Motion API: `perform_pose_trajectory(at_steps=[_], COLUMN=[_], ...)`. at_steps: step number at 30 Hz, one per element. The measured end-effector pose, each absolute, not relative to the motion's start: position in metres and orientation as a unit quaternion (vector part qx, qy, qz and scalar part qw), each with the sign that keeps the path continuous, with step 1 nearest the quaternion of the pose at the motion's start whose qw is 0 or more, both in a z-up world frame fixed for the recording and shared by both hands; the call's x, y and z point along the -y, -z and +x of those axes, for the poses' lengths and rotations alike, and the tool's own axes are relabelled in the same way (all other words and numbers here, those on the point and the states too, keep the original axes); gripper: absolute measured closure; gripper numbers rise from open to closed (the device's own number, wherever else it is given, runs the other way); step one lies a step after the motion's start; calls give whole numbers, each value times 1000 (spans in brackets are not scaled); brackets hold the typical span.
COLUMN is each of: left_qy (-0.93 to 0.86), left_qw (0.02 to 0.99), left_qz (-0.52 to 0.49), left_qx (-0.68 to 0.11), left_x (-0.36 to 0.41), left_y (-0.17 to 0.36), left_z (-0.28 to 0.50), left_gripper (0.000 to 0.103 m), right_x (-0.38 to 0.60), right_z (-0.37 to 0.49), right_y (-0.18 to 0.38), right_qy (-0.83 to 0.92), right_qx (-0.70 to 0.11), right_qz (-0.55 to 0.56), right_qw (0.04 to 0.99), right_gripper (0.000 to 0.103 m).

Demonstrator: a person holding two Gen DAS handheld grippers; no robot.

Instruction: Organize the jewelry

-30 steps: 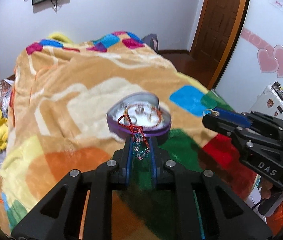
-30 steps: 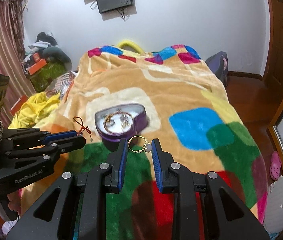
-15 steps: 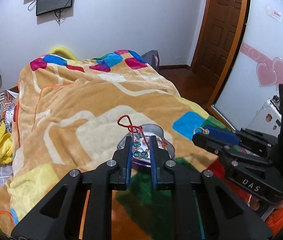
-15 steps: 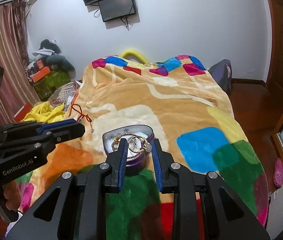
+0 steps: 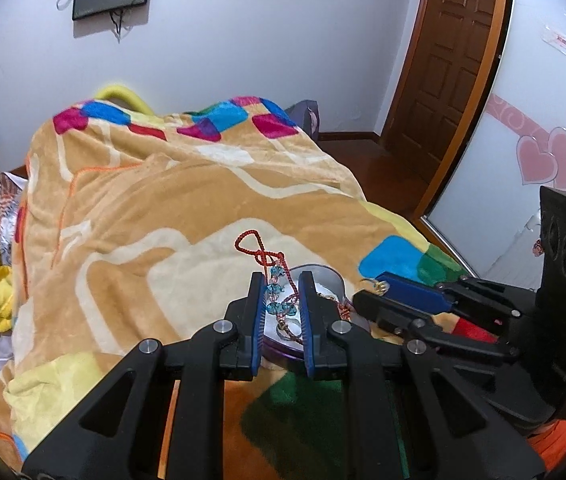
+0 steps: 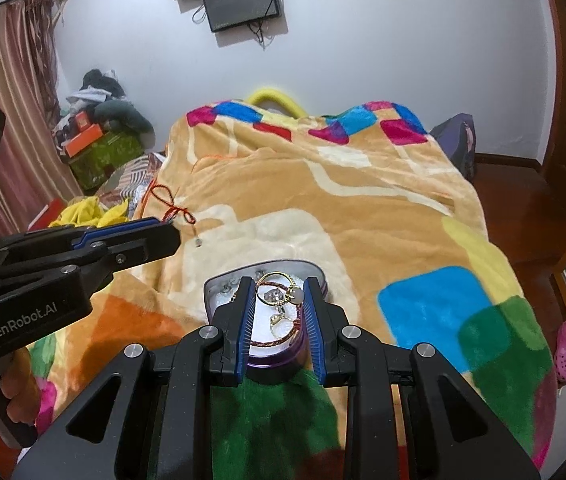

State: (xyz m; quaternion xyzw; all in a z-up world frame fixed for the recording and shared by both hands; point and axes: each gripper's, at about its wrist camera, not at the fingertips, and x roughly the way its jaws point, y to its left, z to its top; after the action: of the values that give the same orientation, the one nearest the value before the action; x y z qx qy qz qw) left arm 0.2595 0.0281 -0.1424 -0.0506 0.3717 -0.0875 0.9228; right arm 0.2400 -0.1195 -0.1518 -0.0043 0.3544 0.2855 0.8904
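Right wrist: right gripper [image 6: 279, 300] pinching gold ring [image 6: 279, 291] over heart tin [image 6: 219, 286], several pieces already inside. Left gripper [image 5: 281, 300] pinching beaded red cord [image 5: 273, 270] over tin; both unreleased.

We moved both grippers over the bed toward the heart-shaped box [image 6: 219, 292]. A second ago the box sat well ahead of the left gripper [image 5: 281, 300]; then it lay right under the tips, with the red cord bracelet [image 5: 273, 272] hanging over it. Our right gripper [image 6: 279, 296] carried the gold ring [image 6: 279, 290] from short of the box to above it.
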Motion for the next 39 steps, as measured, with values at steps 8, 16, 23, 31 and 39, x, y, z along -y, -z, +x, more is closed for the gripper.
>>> perform_pose_trajectory(at_steps=[8,16,23,31,39], left_qy=[103,113,103,91,64], left_qw=[906,896,900,912,940], left_qz=[-63,-69,-62,-55,-22], left_qx=[-405,-424,-418,-396,-335], left_x=[-30,-30,-33,-38,-31], left_y=[167,179,173,148,98], left_z=[279,286,279,260,223], left_gripper=[88,88,88,88,70], right_x=[112,110,112,110,129], right_z=[248,252,253,248,223], right_y=[165,170,169,161,110], right_qy=[-293,-297,-299,-299,-283], right_qx=[-376,-386,-389,-390,-332], right_qz=[-14,-20,-20,-27,-2], right_qw=[879,873,871,871,900], right_gripper=[81,80,80,80,80])
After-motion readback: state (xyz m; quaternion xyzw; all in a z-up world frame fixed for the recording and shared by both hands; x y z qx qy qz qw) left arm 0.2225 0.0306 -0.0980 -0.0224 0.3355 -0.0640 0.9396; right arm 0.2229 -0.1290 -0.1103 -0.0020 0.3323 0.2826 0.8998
